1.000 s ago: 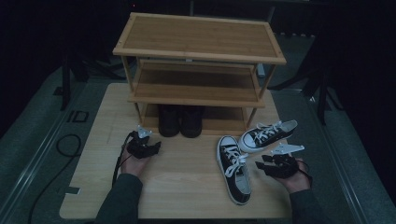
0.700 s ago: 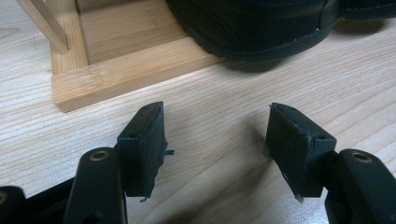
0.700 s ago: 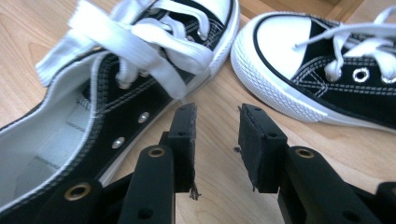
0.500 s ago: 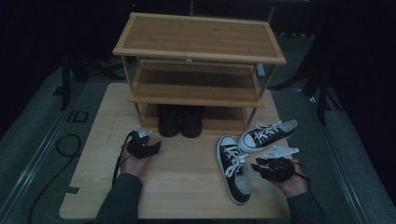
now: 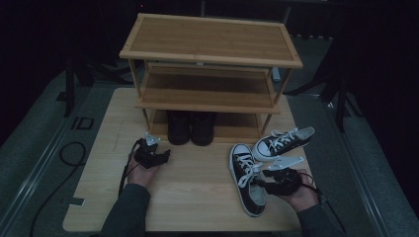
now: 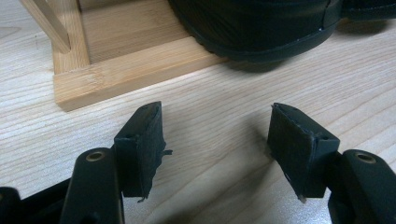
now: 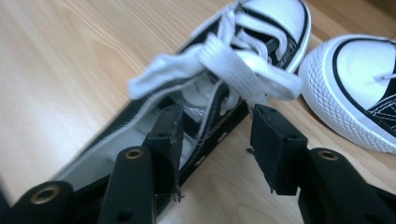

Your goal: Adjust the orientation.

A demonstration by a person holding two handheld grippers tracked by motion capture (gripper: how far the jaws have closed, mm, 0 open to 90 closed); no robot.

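At the bottom of the high view, right of centre, the right gripper is seen at the side wall of the near sneaker, whose long axis runs from the lower centre of the frame up toward the rack, toe cap farthest from the person. In the right gripper view one pad is placed inside the shoe's opening and the other pad outside over the table, so the black canvas side wall lies between them; the jaws have just been opening, a gap is visible on the outer side, and no pinch is made. The loose white laces are draped just above the pads and could be caught when the jaws are closed; that is judged the main hindrance. This hand is plainly the nearer one to the shoe.

At lower left of the high view the left gripper is held with its jaws spread wide and nothing between them; bare table is seen between the pads in its own view.

Farther up, the second sneaker is laid at an angle, its toe just beside the first one's toe. Beyond, the black shoes are stood on the bottom shelf of the wooden rack, at upper centre; the middle shelf and the top are free
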